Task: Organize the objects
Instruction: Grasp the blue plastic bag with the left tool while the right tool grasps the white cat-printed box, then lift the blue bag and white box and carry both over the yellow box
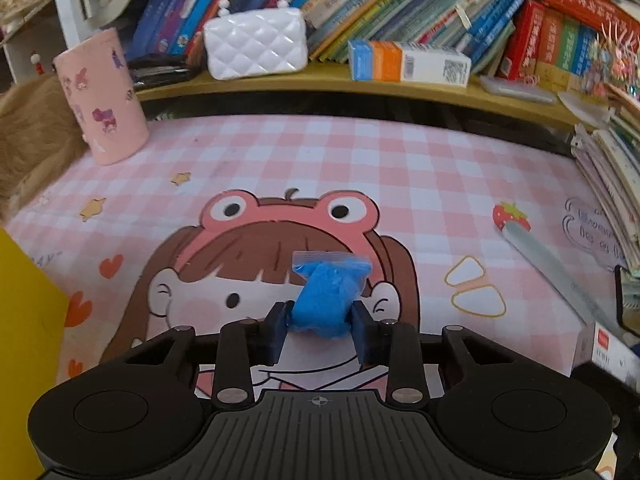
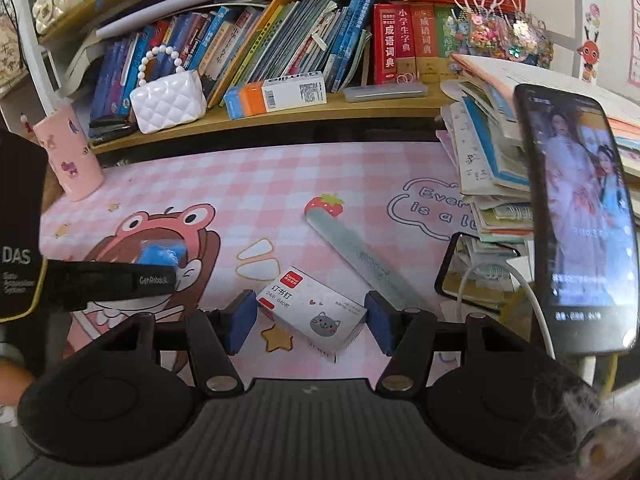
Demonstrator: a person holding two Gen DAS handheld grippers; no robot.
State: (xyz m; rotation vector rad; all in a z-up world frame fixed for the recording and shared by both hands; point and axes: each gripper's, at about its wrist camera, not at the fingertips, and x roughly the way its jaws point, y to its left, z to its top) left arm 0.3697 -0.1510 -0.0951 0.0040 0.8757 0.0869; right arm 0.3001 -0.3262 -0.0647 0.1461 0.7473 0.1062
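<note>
Left gripper [image 1: 320, 314] pinches the blue bag [image 1: 325, 296] above the desk mat [image 1: 320, 152]. Right gripper [image 2: 311, 314] jaws spread around the staple box [image 2: 312, 312] on the mat. Keep your pinch steady; lower the right squarely before squeezing

Left jaws clamped, right jaws wide.

Readable markings, placed relative to the staple box [image 2: 312, 314]:
- Staple box: "订书钉", "24/6".
- Desk mat [image 2: 360, 184], right of the box: "Ever…", "is a lu…", cut off.
- Black device [image 2: 18, 232], far left of the box: "DAS"; its arm: "GenRobot".
- Red dictionary [image 2: 387, 40], on the shelf above the box: "成语词典"; neighbouring spine [image 2: 404, 36]: "小学生字典".
</note>
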